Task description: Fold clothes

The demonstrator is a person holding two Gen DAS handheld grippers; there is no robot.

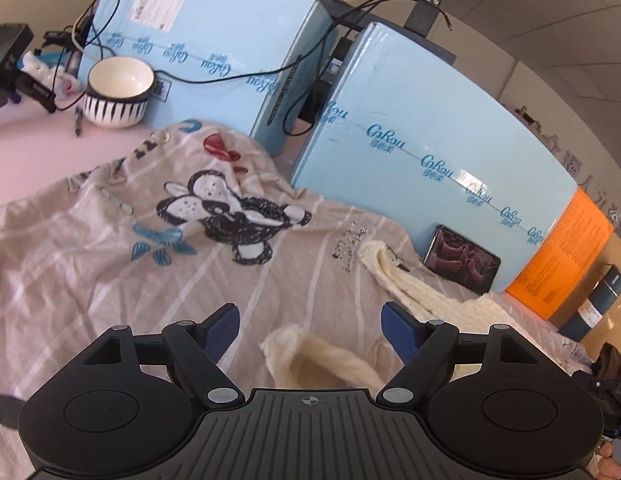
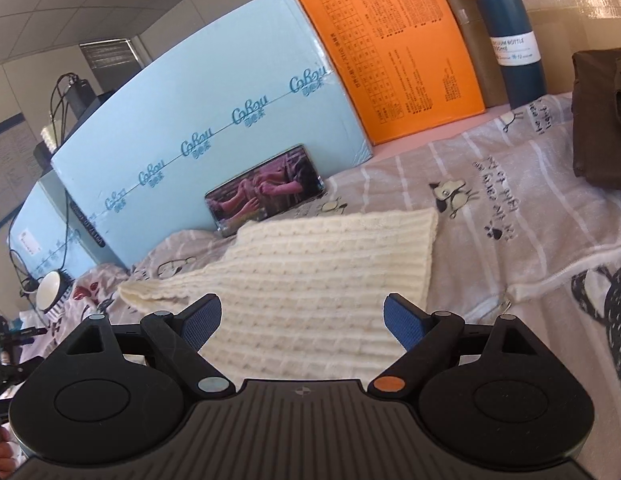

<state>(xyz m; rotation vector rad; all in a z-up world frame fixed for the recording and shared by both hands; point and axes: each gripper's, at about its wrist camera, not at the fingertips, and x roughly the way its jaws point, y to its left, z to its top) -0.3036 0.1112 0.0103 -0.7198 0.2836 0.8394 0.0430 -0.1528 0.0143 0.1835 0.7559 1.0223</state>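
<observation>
A cream knitted garment [image 2: 310, 276] lies on a grey striped cloth with cartoon prints [image 2: 510, 216]. In the right wrist view its body spreads flat under and ahead of my right gripper [image 2: 302, 322], which is open and empty above it. In the left wrist view a cream sleeve end [image 1: 310, 360] lies between the open fingers of my left gripper [image 1: 310, 330], close to the camera, and another cream strip [image 1: 394, 276] runs to the right. The grey cloth [image 1: 110, 260] fills the middle.
Two light blue boxes [image 1: 430, 152] stand behind the cloth, with a phone [image 1: 462, 260] leaning on one. An orange box [image 2: 394, 44] and a dark blue bottle [image 2: 510, 36] stand at the right. A striped bowl [image 1: 118, 92] sits far left. A brown garment [image 2: 602, 112] lies at the right edge.
</observation>
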